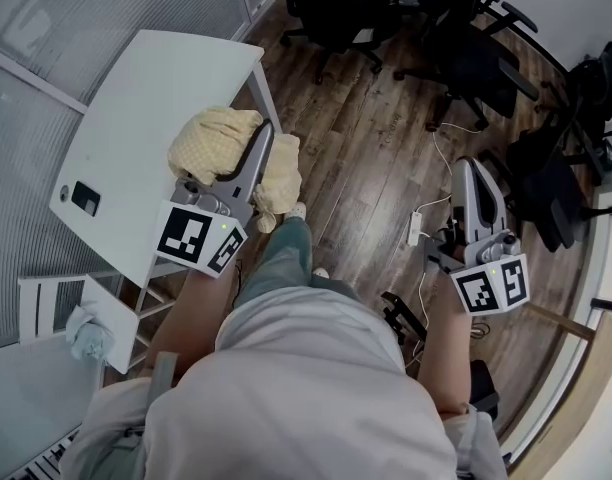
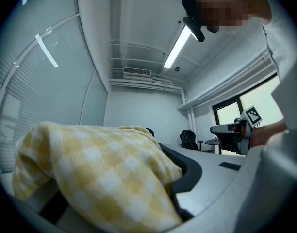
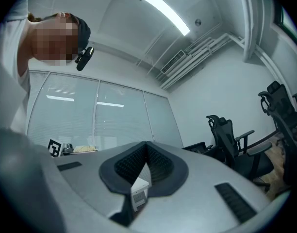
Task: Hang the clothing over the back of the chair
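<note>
Your left gripper [image 1: 261, 148] is clamped on the yellow checked clothing [image 1: 214, 140], held bunched by the right edge of the white table [image 1: 146, 88]. Your right gripper [image 1: 470, 171] is closed and empty. Expect light, limp fabric that sags; take a free hem to spread it.

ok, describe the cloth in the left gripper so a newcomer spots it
Start at the white rectangular table at the head view's left. At its right edge, the left gripper is shut on a bunched pale-yellow checked fabric garment. It's the only yellow, patterned thing; the other cloth, a crumpled pale blue-grey rag lower left, is plain.
</note>
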